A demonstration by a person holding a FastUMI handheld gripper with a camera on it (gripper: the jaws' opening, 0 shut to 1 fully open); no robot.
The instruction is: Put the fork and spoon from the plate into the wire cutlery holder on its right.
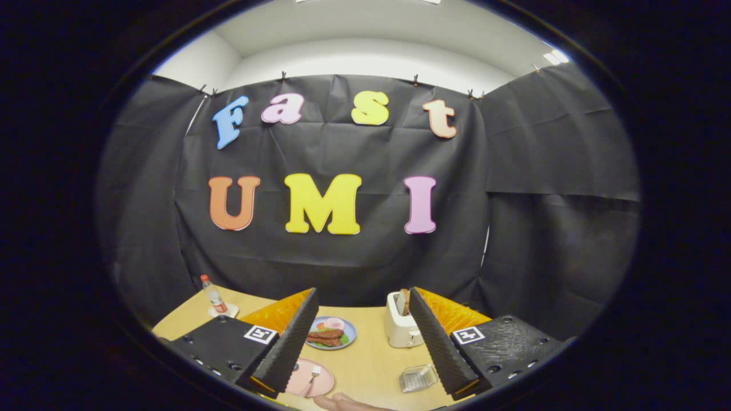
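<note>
Metal glints off the fork (pixel 312 378), which lies on the pink plate (pixel 320 381) with its tines pointing away; the spoon is too small to make out. The gripper (pixel 364 334) hangs above with fingers spread wide and empty, the plate low beside its left finger (pixel 288 348). Right of the plate, well apart across bare wood, sits the wire cutlery holder (pixel 418 378), with a white toaster (pixel 401 329) beyond.

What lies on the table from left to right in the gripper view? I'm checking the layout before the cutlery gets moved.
Bottle → pink plate with a fork → toaster → wire cutlery holder. The tongs are open above the table, nothing between their fingers.
</note>
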